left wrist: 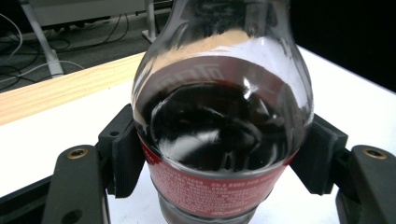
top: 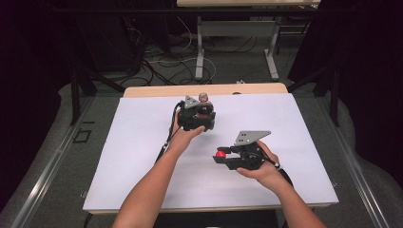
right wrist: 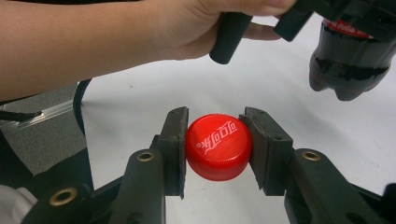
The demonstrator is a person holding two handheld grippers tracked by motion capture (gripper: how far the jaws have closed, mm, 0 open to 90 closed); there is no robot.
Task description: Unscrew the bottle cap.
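A clear cola bottle (left wrist: 219, 126) with dark drink and a red label is clamped between the pads of my left gripper (left wrist: 219, 163). In the high view that left gripper (top: 199, 116) hangs over the far middle of the white table (top: 142, 142), with the open bottle neck (top: 203, 97) showing beyond it. My right gripper (right wrist: 217, 149) is shut on a red bottle cap (right wrist: 218, 145), pads on both sides. From above, the right gripper (top: 223, 156) points left with the red cap (top: 220, 154) at its tips. The bottle's base (right wrist: 350, 70) hangs off the table in the right gripper view.
The white board lies on a wooden tabletop (top: 204, 89) whose far edge shows. Beyond it stand another table's legs (top: 199, 47) and loose cables (top: 161, 61) on the floor. Dark curtains close both sides.
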